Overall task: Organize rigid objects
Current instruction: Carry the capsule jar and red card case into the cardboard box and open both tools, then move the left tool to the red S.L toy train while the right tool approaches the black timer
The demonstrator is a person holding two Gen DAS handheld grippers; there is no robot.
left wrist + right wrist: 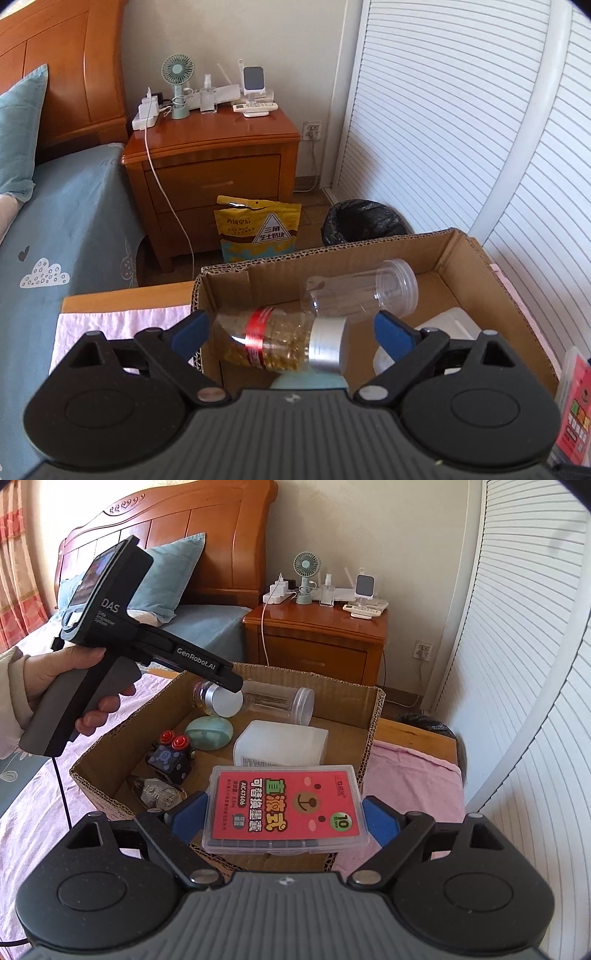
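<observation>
Cardboard box (373,716), open-topped, fills the centre of the right wrist view and the lower right of the left wrist view; it rests on a pink cloth (406,771) spread over a wooden surface. Inside lie a clear empty jar (364,291) on its side, a white plastic container (282,747), a pale green oval case (208,731), a dark toy with two red buttons (171,755) and a foil packet (155,792) whose print is hard to read.

Left gripper (291,332), jaws spread wide, frames a bottle of golden capsules (273,341) with red band and silver cap; the bottle touches the left finger only, and what supports it cannot be seen.

Right gripper (282,821) pinches a clear flat case with a red label (284,808) between its blue pads, low in the frame above the box's near edge.

Room: wooden bed (177,554) with blue pillow at upper left, nightstand (210,162) carrying a small green fan (177,86), yellow snack bag (258,229) on the floor, black-lined bin (360,221), white louvred doors (443,129) at right.

The capsule bottle hides part of the green case in the left wrist view.
</observation>
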